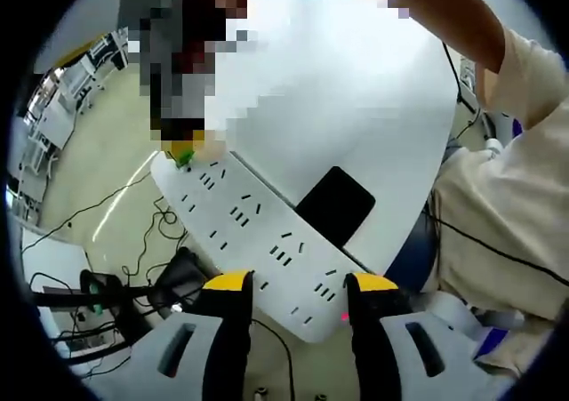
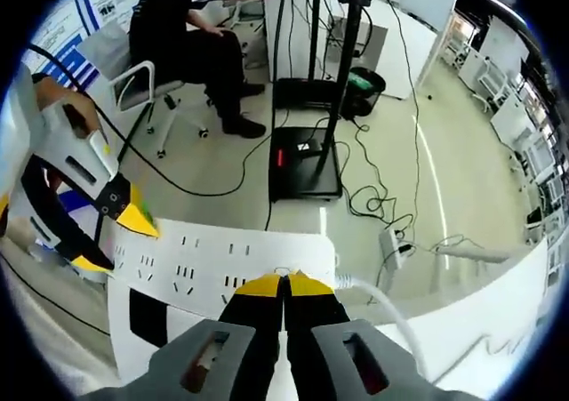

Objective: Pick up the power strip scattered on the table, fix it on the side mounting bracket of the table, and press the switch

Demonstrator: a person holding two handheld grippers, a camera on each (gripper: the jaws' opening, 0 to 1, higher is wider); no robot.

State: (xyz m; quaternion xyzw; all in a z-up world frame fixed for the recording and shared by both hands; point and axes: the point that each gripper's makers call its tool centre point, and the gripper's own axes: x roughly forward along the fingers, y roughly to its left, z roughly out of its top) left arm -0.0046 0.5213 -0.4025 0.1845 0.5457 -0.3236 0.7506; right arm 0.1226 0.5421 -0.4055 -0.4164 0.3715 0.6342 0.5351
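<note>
Two grippers hold the power strip [image 1: 258,241] over the worktop [image 1: 356,99] edge: left gripper [image 1: 298,287] fingers clamp one end, right gripper [image 2: 284,285] fingers pinch shut at the cord end. Rigid, light, smooth plastic; grip the ends.

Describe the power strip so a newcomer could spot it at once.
Start from the white table and go to its edge beside the black rectangle. The power strip is the long white bar held in the air there, between the left gripper fingers. Rows of dark socket slots set it apart.
</note>
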